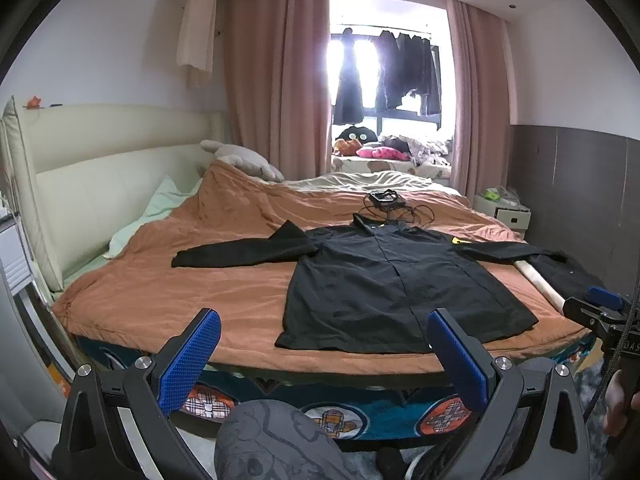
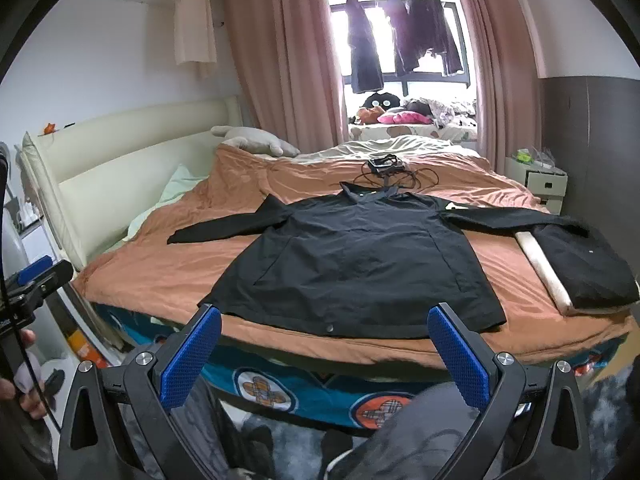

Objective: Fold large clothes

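Observation:
A large black jacket [image 1: 400,280] [image 2: 360,264] lies flat and face up on the orange bedspread [image 1: 180,288] [image 2: 160,264], sleeves spread out to both sides, hem toward me. My left gripper [image 1: 324,332] is open, held short of the bed's near edge, left of the hem. My right gripper [image 2: 324,328] is also open, just before the hem's middle, touching nothing. Each gripper shows at the edge of the other's view: the right gripper [image 1: 600,312], the left gripper [image 2: 36,280].
A folded black garment [image 2: 580,268] rests on a pale roll [image 2: 540,272] at the bed's right edge. A small device with cables [image 1: 384,200] [image 2: 384,166] lies beyond the collar. Pillows and headboard [image 1: 100,160] left, nightstand [image 2: 536,178] right, my patterned knee [image 1: 272,440] below.

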`<action>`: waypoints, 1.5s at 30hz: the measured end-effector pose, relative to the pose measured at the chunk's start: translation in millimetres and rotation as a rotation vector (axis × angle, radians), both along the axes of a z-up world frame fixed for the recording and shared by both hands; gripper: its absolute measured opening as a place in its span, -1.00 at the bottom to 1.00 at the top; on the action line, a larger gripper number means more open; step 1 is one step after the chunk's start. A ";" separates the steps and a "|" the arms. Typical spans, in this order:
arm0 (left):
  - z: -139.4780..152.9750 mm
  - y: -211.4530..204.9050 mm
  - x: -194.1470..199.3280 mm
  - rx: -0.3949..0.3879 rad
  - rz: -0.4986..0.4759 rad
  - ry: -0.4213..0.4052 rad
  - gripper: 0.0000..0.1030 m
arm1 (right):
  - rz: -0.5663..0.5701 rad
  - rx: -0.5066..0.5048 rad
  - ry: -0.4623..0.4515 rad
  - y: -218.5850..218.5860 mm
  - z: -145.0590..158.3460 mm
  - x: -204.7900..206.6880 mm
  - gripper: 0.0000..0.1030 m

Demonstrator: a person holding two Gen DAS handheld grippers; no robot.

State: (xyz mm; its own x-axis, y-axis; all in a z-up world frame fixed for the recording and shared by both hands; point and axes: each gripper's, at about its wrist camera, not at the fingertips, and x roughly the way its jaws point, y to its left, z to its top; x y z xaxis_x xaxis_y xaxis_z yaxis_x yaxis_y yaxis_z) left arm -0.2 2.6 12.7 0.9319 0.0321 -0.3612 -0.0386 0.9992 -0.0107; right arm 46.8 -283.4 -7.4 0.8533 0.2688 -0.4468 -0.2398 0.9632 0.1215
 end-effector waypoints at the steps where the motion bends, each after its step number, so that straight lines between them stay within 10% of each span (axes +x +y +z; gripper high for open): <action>1: 0.2 -0.1 -0.3 0.000 0.001 0.000 1.00 | 0.002 0.000 0.000 0.4 0.1 -0.3 1.00; 17: 0.3 20.2 38.6 -0.043 0.017 0.052 1.00 | 0.012 0.007 0.028 5.4 2.8 35.2 1.00; 45: -30.1 105.5 284.8 -0.029 0.158 0.192 0.92 | 0.049 0.075 0.138 50.7 -23.6 303.8 0.92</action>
State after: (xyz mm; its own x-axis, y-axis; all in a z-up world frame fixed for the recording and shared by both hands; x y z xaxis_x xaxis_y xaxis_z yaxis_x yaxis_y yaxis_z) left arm 284.6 108.1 -17.4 0.8302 0.1589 -0.5343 -0.1981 0.9801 -0.0162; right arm 350.6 -232.8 -31.0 0.7701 0.3452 -0.5364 -0.2621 0.9379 0.2273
